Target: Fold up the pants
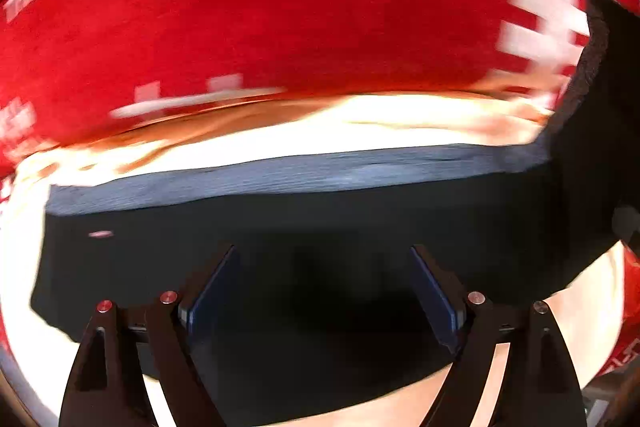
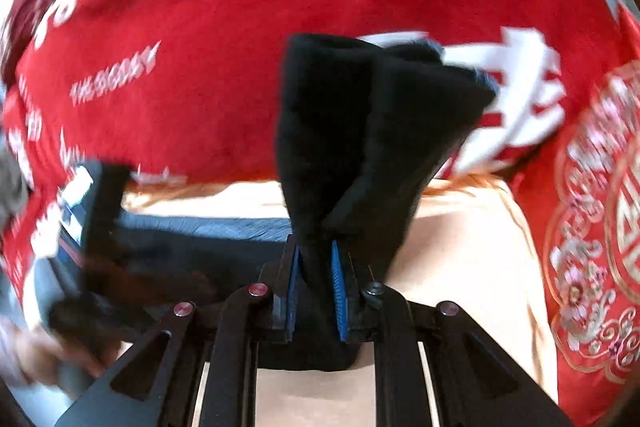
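Note:
The black pants (image 1: 280, 227) lie folded in a band across a pale sheet, their folded edge facing away. My left gripper (image 1: 322, 259) is open, its blue-padded fingers (image 1: 208, 291) spread wide over the dark fabric with nothing between them. My right gripper (image 2: 314, 251) is shut on a bunched end of the pants (image 2: 360, 131), which stands up from the jaws in thick folds. In the right wrist view the rest of the pants (image 2: 208, 231) lies low at the left, with the left gripper's body (image 2: 92, 227) blurred beside it.
A pale peach sheet (image 1: 360, 131) covers the surface under the pants. A red blanket with white lettering (image 1: 260, 7) rises behind it and shows in the right wrist view (image 2: 192, 75). A red embroidered cushion (image 2: 592, 227) sits at the right.

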